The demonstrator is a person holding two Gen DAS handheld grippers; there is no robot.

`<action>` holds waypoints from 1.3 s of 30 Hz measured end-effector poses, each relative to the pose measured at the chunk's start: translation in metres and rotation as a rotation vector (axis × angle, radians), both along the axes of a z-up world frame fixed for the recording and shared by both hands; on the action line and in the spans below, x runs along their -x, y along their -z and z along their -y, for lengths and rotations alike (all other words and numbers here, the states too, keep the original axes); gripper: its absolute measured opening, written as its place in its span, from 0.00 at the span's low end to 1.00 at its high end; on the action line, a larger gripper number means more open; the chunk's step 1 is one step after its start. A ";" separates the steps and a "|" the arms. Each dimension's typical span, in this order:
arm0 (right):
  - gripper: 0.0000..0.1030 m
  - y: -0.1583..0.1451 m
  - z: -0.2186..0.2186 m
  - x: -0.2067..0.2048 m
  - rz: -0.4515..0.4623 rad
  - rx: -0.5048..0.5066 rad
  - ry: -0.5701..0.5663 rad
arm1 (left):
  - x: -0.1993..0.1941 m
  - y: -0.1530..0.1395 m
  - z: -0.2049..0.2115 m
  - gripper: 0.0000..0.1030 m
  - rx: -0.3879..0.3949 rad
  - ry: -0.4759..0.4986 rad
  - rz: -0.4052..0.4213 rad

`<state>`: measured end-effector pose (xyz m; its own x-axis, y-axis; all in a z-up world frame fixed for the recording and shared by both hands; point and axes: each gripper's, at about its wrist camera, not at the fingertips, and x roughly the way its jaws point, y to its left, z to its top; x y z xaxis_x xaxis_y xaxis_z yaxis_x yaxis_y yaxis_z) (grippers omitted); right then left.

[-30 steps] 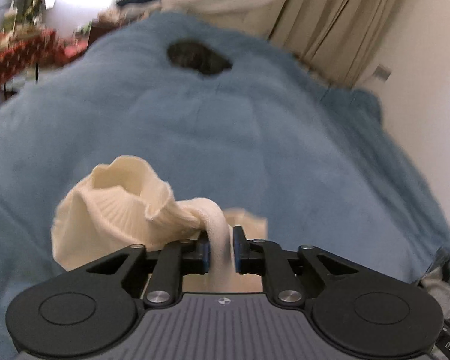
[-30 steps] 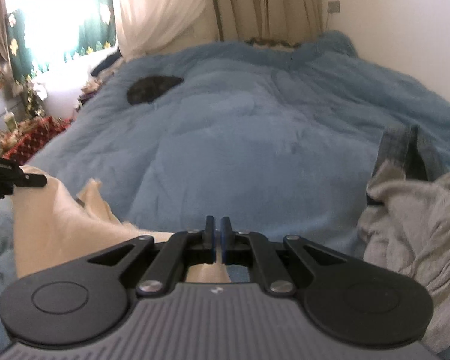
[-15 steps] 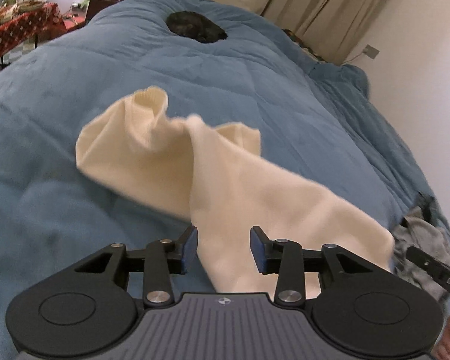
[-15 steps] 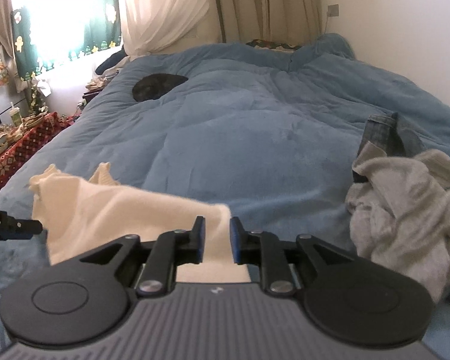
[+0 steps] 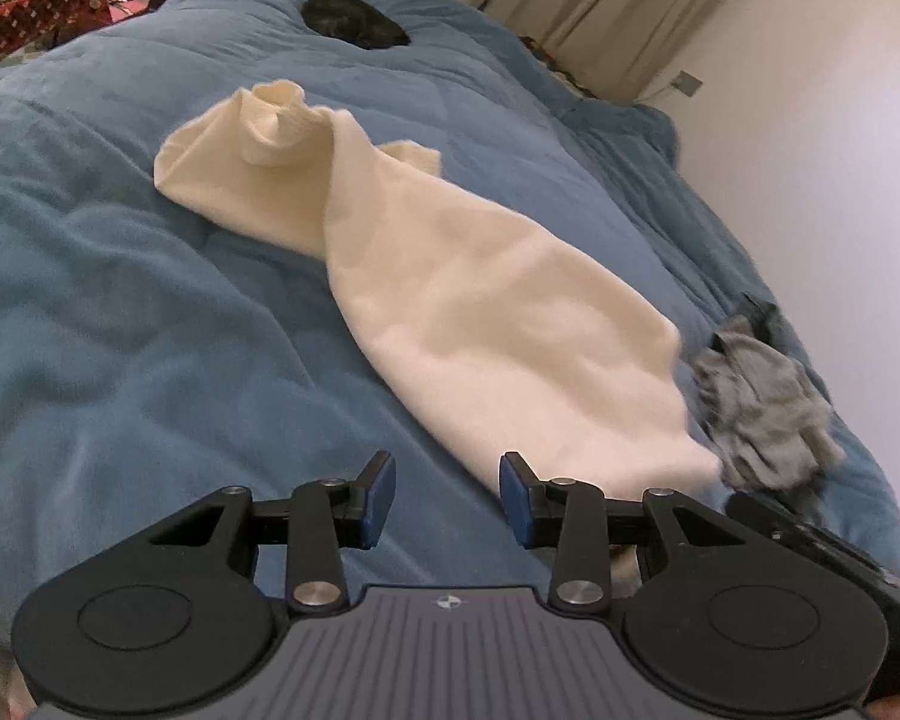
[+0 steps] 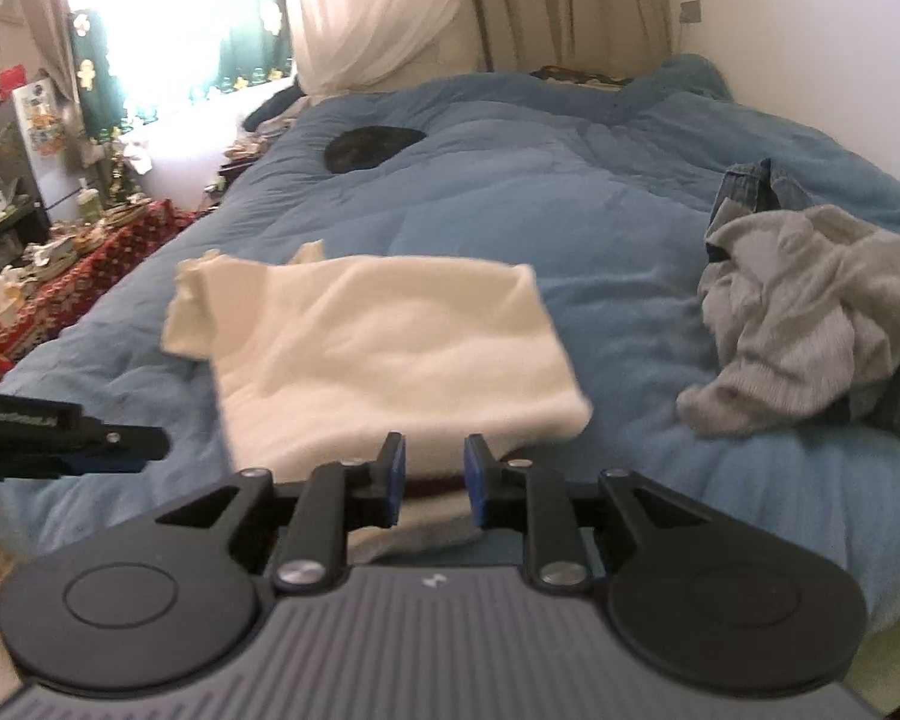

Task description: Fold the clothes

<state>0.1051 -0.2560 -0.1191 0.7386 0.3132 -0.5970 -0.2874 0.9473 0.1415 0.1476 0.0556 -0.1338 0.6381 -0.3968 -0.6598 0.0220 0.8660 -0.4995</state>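
The cream garment (image 5: pixel 486 324) lies spread across the blue duvet (image 5: pixel 120 330), soft and a little fuzzy, folded over on itself into a long slab. From the left wrist view it runs away diagonally: a broad flat end near the camera, narrowing toward a ribbed cuff or collar (image 5: pixel 273 120) that stands up in a rumpled ring at the far end (which of the two it is, I cannot tell). A second layer pokes out under the top fold there.

The left gripper (image 5: pixel 447 495) hangs just short of the near edge, its blue-padded jaws spread wide with nothing between them. The right gripper (image 6: pixel 432 483) is likewise parted, a narrower gap, also empty, right at the cloth's near hem.

The right wrist view gives what the other does not: the garment seen broadside as a blurred, roughly rectangular block, a bright window with white curtains (image 6: pixel 378 6), a cluttered red patterned table (image 6: pixel 72 276) beside the bed, and denim (image 6: pixel 756 186) peeking out behind the crumpled grey clothes (image 6: pixel 810 312) heaped well to the right. The left gripper's finger enters at that frame's left edge. The left wrist view alone shows the ribbed ring clearly. Both show a dark round thing (image 6: pixel 372 147) farther up the duvet.
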 end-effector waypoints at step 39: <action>0.95 0.076 0.013 -0.003 0.173 0.251 -0.112 | 0.046 0.036 0.105 0.86 -0.234 0.237 0.258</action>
